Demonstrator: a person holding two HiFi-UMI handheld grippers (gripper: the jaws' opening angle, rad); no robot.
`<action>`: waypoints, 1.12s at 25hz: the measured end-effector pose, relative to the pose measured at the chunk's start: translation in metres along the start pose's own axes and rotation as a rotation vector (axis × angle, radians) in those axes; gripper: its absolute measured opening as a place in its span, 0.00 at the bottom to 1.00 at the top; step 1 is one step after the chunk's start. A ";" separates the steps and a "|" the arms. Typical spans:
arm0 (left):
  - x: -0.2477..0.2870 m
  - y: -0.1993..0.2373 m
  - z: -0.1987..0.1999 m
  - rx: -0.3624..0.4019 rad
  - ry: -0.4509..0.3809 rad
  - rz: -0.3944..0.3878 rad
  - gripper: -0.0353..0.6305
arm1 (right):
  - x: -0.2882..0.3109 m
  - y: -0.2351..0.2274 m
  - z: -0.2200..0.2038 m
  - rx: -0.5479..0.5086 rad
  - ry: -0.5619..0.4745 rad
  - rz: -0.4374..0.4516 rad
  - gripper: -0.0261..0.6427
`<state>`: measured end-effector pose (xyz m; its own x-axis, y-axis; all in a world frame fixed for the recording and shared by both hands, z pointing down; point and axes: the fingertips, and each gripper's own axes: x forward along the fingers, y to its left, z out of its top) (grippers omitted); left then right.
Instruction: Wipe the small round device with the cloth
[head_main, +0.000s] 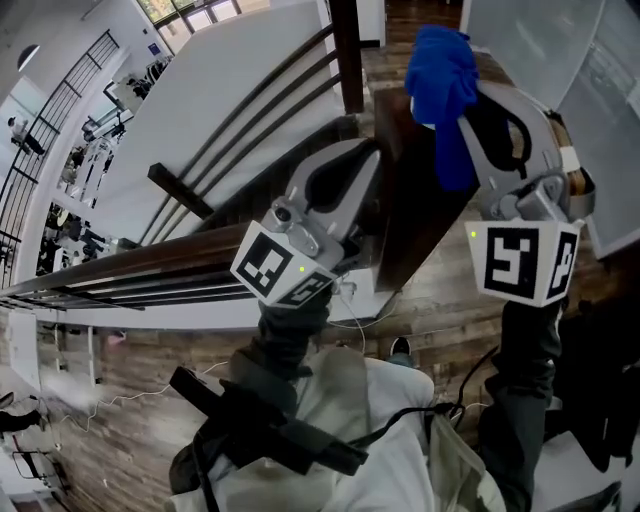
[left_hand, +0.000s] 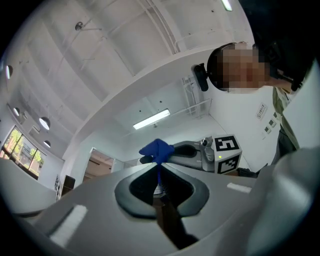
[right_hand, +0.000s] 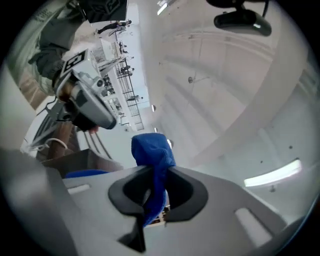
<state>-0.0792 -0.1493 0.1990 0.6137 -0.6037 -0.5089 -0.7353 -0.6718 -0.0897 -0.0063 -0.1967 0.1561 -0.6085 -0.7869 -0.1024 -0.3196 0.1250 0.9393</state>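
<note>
My right gripper (head_main: 460, 112) is raised at the upper right of the head view, shut on a blue cloth (head_main: 441, 70) that bunches above its tips and hangs down beside them. The right gripper view shows the cloth (right_hand: 150, 150) pinched between the jaws (right_hand: 159, 172). My left gripper (head_main: 366, 162) is held up near the centre, a little left of the cloth; its jaws (left_hand: 159, 169) meet with nothing showing between them. Beyond them the left gripper view shows the cloth (left_hand: 157, 149). No small round device is clearly visible. I cannot identify a small pinkish spot at the left gripper's tip (right_hand: 94, 128).
Both gripper views look up at a white ceiling with strip lights. Below, a dark wooden railing (head_main: 250, 110) runs diagonally, and a brown wooden surface (head_main: 405, 215) lies between the grippers. White cables trail over the wood floor (head_main: 150, 400). The person's legs fill the bottom.
</note>
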 end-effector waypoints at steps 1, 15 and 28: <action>0.001 -0.003 0.001 0.003 -0.002 -0.002 0.06 | 0.001 -0.008 0.003 -0.016 0.009 -0.036 0.12; 0.012 -0.014 0.019 -0.006 -0.016 -0.008 0.06 | -0.002 -0.003 0.007 -0.022 0.022 0.023 0.12; 0.000 -0.002 -0.004 -0.038 0.015 0.006 0.06 | -0.008 0.027 -0.038 0.183 0.095 0.081 0.12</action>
<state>-0.0766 -0.1497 0.2024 0.6135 -0.6143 -0.4962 -0.7280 -0.6835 -0.0538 0.0170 -0.2101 0.1946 -0.5691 -0.8222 0.0106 -0.4043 0.2910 0.8671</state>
